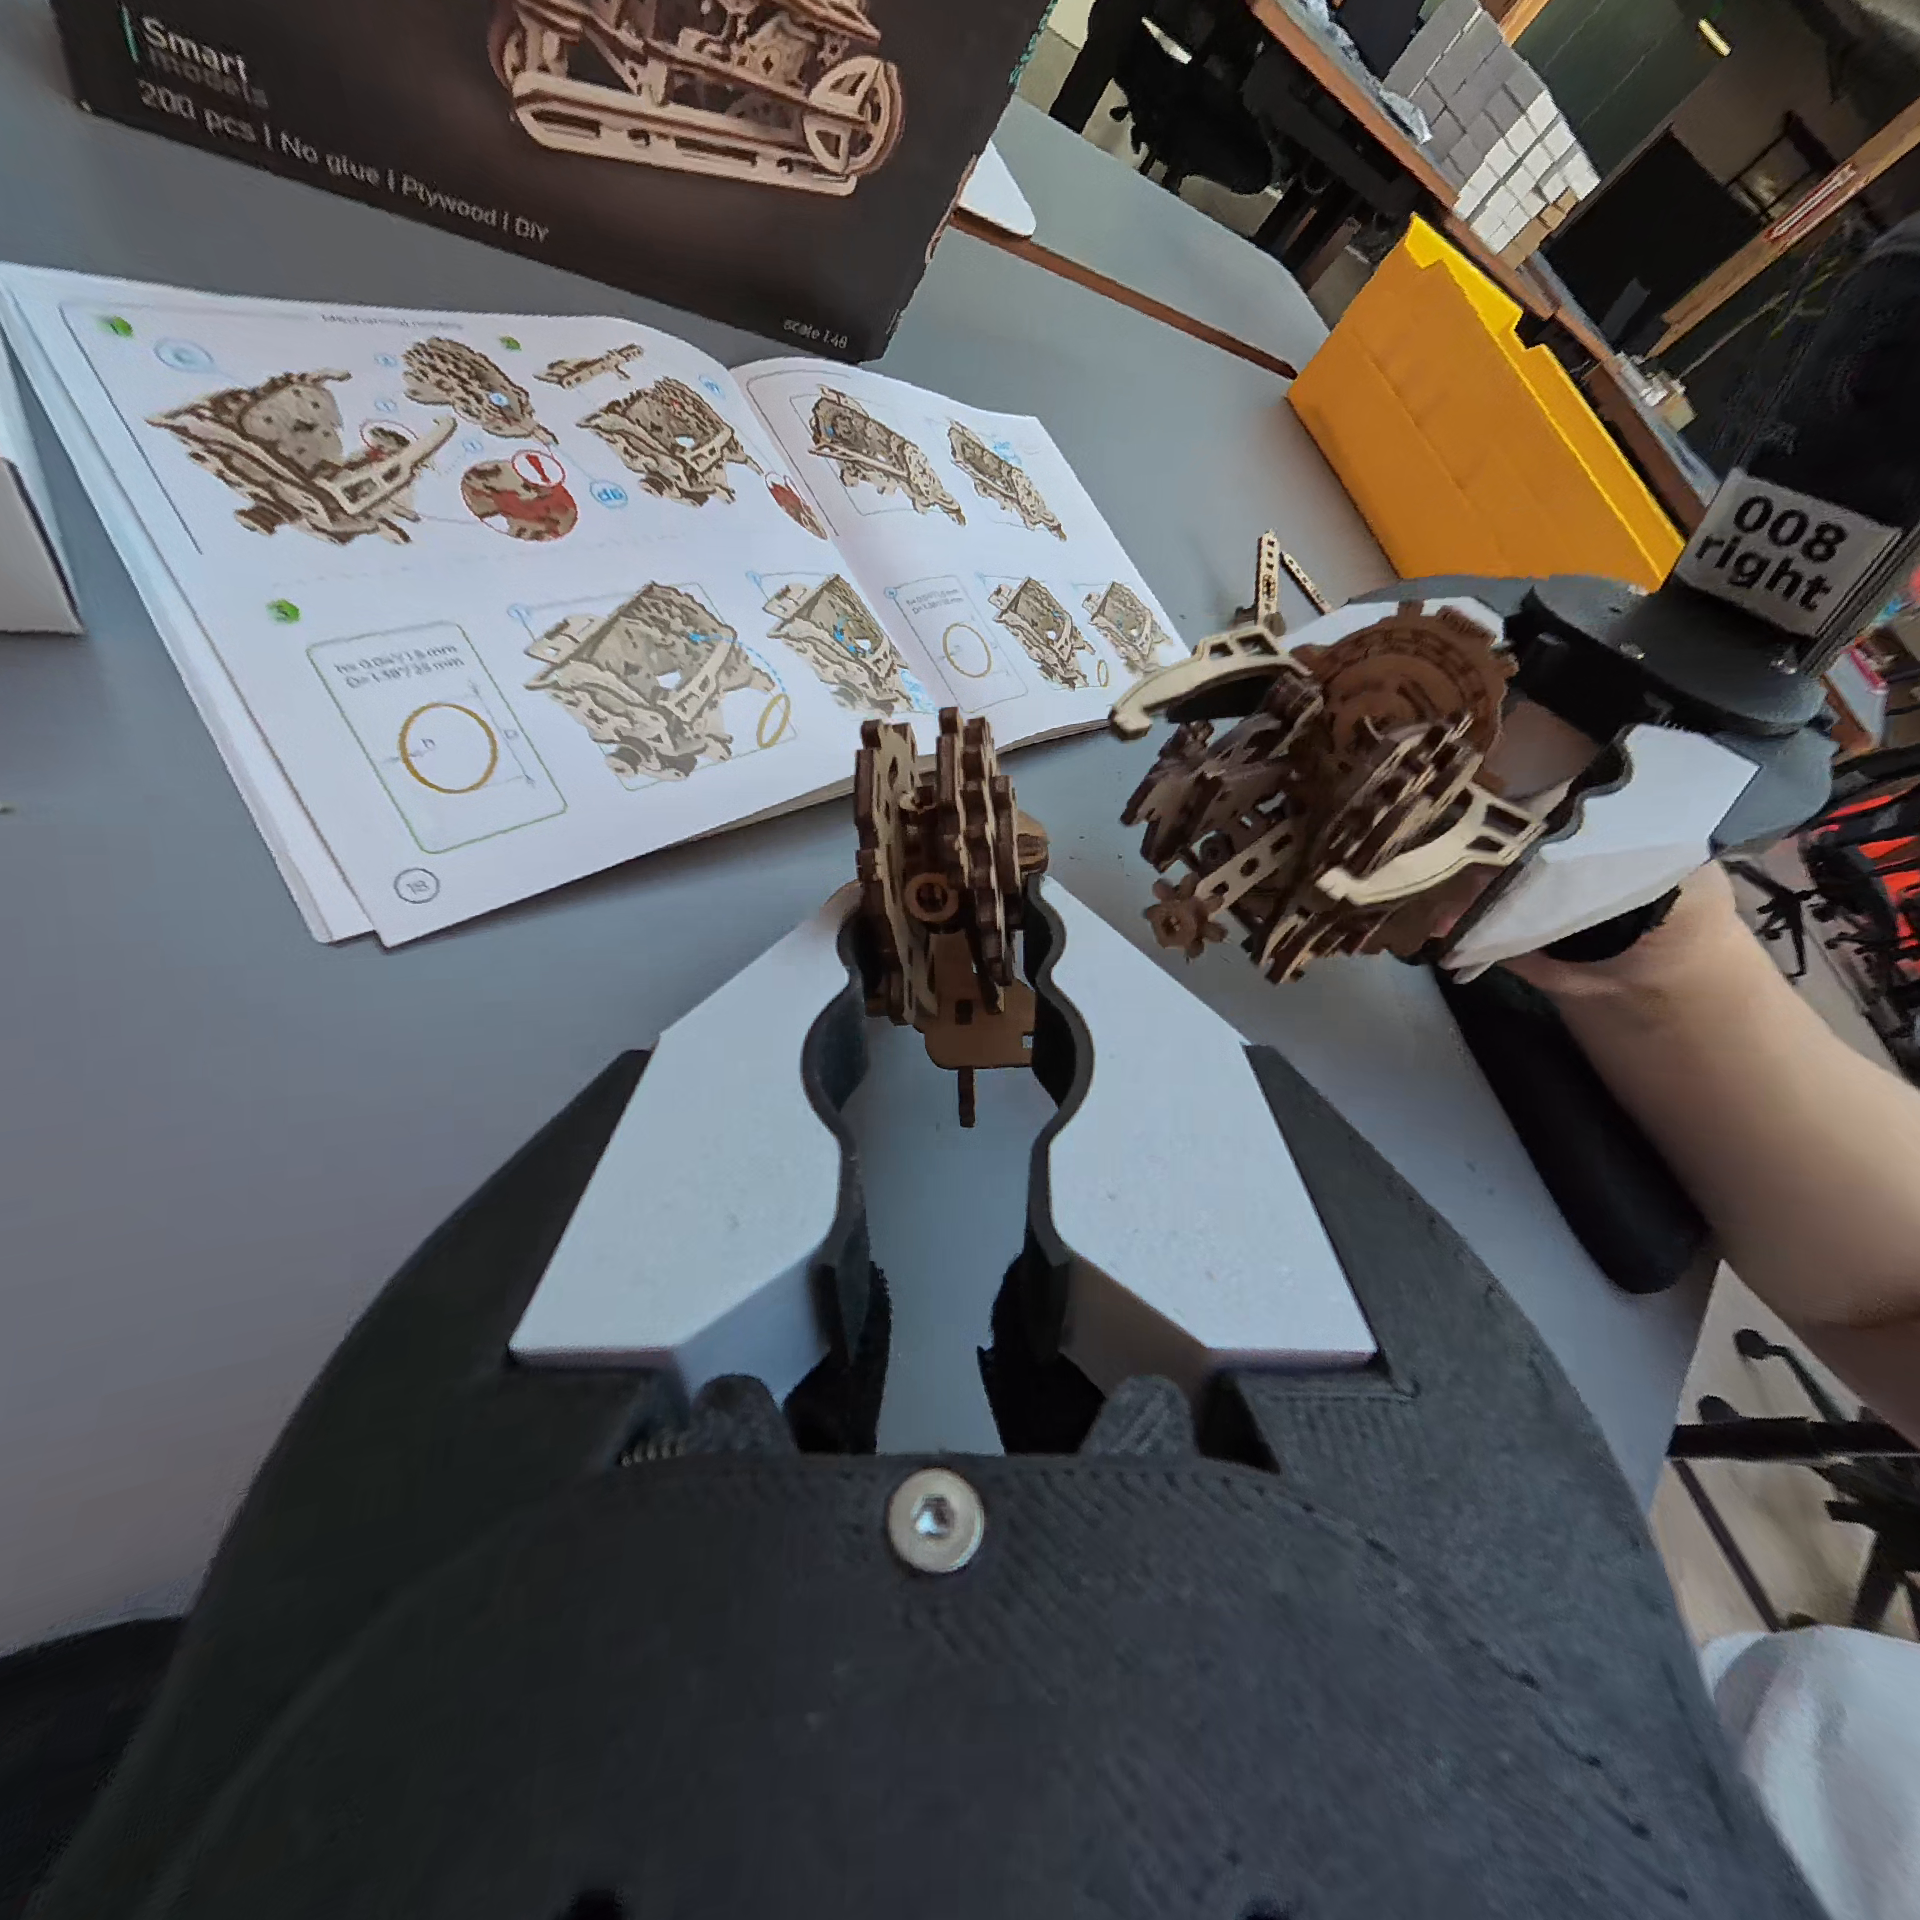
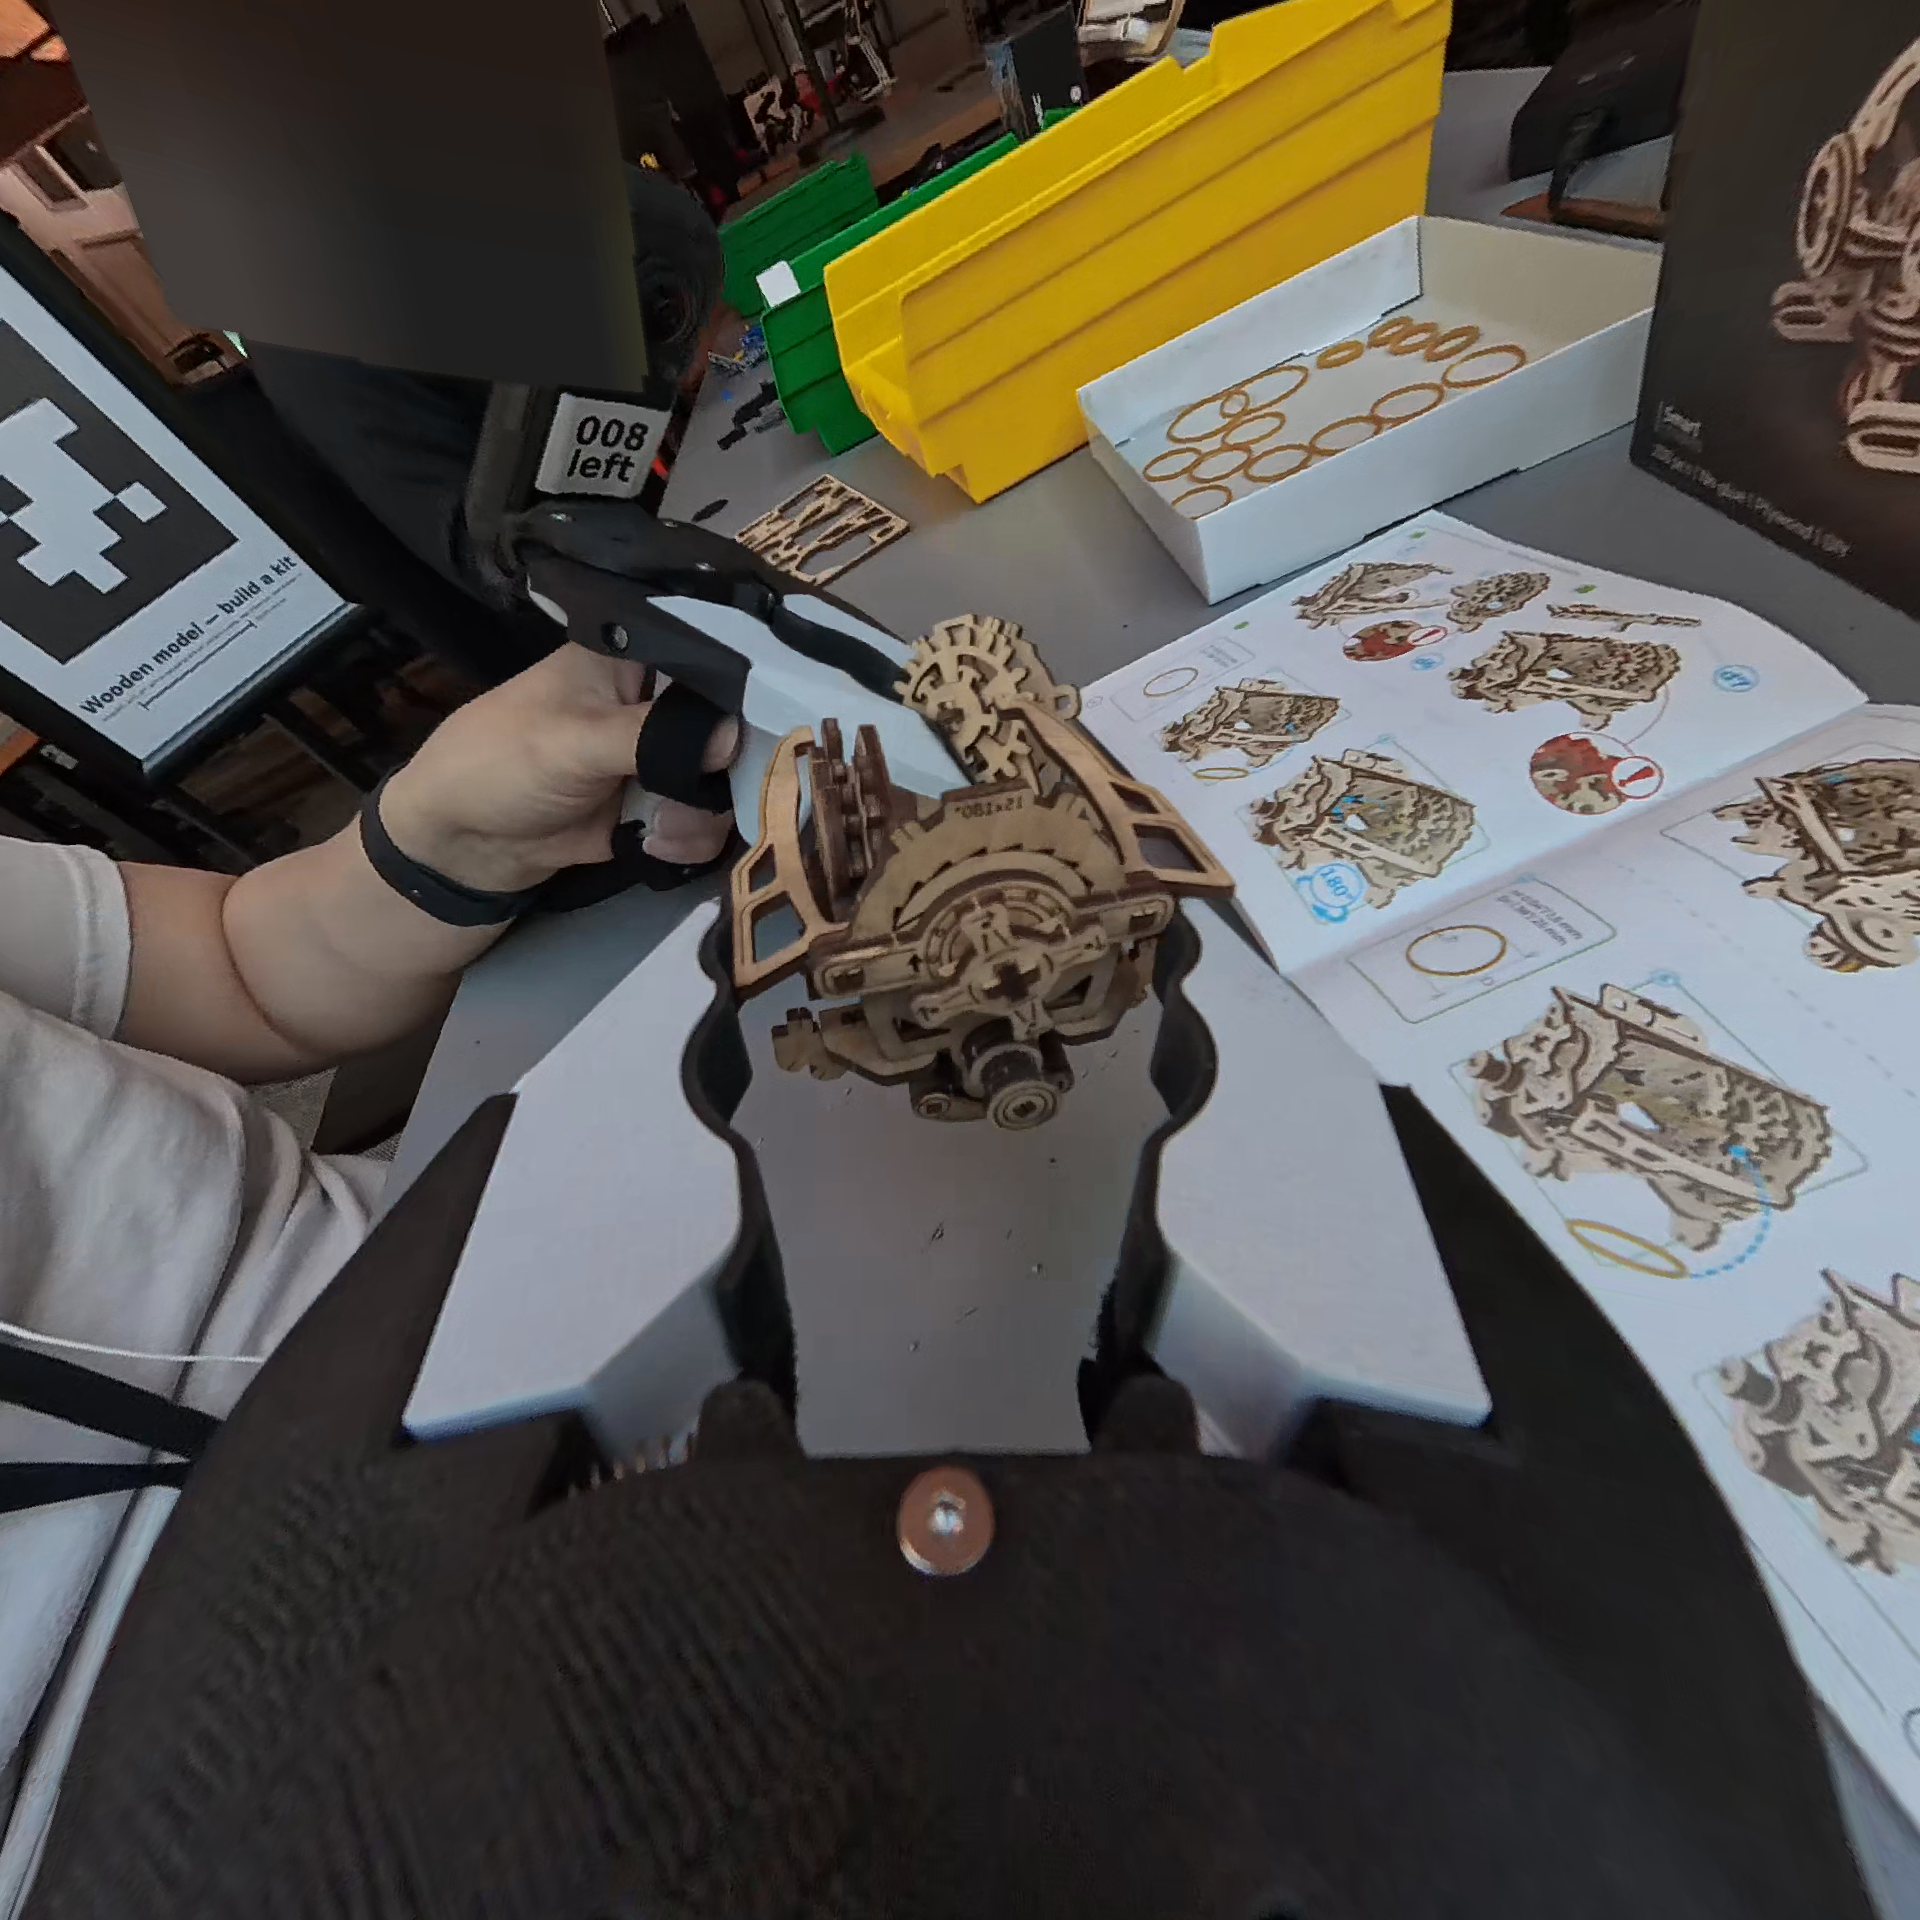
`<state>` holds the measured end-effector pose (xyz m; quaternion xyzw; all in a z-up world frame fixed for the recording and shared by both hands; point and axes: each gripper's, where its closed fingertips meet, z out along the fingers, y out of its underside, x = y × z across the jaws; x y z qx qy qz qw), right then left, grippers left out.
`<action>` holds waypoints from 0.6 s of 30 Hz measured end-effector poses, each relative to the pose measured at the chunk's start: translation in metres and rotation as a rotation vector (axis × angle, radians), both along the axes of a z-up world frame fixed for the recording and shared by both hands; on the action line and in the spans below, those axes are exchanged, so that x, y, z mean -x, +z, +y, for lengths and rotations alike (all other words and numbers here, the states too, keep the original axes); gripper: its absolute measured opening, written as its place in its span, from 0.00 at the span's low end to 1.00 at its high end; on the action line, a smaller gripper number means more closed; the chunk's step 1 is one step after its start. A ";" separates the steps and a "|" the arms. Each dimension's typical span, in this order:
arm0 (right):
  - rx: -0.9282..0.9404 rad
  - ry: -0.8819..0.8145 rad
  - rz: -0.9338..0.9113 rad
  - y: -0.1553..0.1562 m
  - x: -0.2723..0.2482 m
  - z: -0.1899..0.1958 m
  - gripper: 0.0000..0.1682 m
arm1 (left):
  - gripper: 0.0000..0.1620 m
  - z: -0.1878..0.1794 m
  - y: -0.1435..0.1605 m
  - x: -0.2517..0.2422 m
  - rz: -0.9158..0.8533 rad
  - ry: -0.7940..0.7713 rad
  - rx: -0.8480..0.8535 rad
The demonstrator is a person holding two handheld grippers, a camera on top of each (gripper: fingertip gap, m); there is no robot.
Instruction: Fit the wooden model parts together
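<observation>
Left gripper has its jaws clamped narrow around a small wooden gear cluster, which sits dead centre in the left wrist view, sticking upright out of the fingertips above the grey worktop. Over at the right edge of that same view, the right gripper has its jaws spread fairly wide around the main wooden model body, gripping it from both sides. The two parts are near each other but apart, a clear gap between them.

In the right wrist view the model body fills the middle of the frame, held off the worktop, and the gear cluster shows just behind its top edge. Can't tell from this angle whether they touch.

Behind all that: an open instruction booklet lying flat in the upper left of the left wrist view, the dark kit box standing beyond it, a yellow bin, and a white tray of rubber rings in the upper right of the right wrist view.
</observation>
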<state>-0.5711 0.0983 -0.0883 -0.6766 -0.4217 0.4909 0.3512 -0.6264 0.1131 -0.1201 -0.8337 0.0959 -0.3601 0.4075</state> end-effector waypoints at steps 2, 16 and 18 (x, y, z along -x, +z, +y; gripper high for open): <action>-0.019 -0.029 -0.034 -0.006 0.002 -0.003 0.46 | 0.15 0.000 0.000 -0.002 -0.076 0.006 0.035; 0.006 -0.115 0.002 -0.008 0.009 0.004 0.46 | 0.15 -0.001 0.000 -0.009 -0.223 0.039 0.087; -0.010 -0.121 -0.002 -0.008 0.009 0.006 0.46 | 0.15 -0.001 0.000 -0.009 -0.221 0.043 0.083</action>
